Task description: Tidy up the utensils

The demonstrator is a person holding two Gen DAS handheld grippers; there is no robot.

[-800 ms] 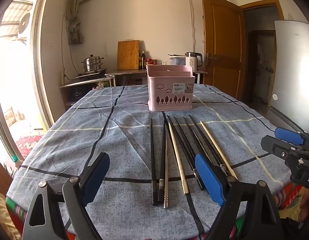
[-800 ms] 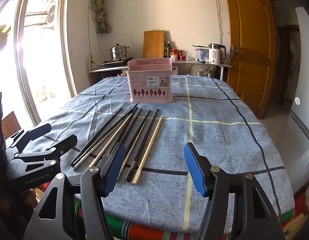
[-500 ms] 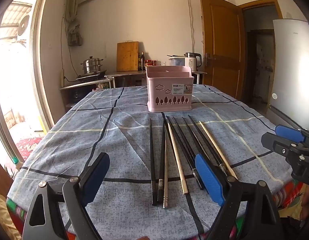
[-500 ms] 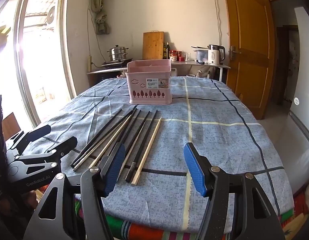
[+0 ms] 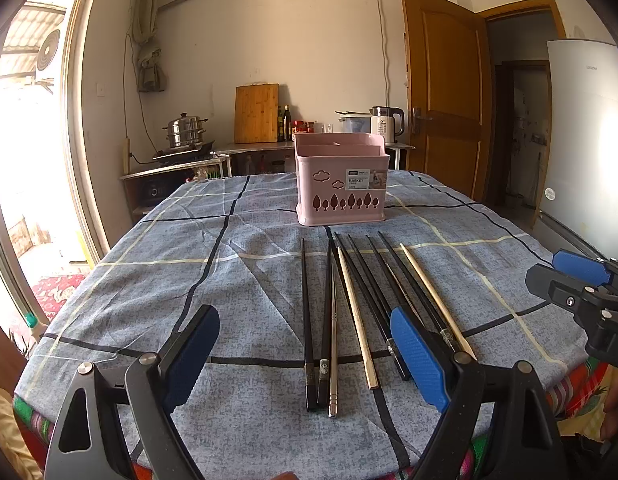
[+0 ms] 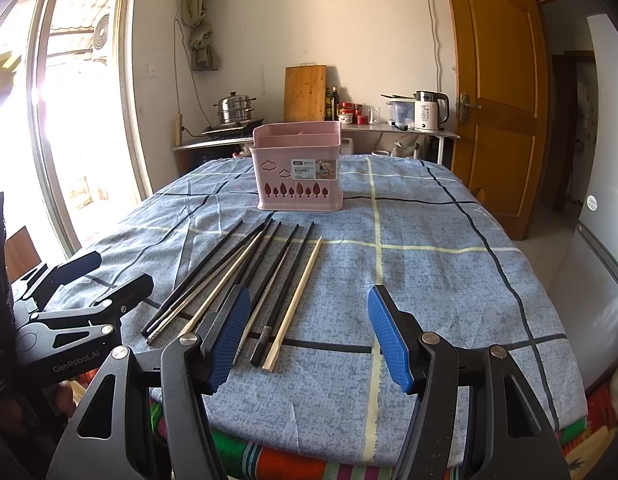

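Ahead of the wide-open, empty left gripper [image 5: 305, 356], the row of black, steel and pale wooden chopsticks [image 5: 341, 312] points lengthwise at the pink plastic basket [image 5: 341, 184] beyond, bare blue checked tablecloth [image 6: 449, 280] before the equally wide-open, empty right gripper [image 6: 309, 334].

view from left claw [image 5: 305, 360] drifted slightly, pink basket [image 5: 341, 184] a touch lower in frame

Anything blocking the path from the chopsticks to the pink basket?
Nothing visible. The chopsticks lie in a row on the tablecloth, tips toward the pink basket, with only bare cloth between. Both grippers are open and empty.
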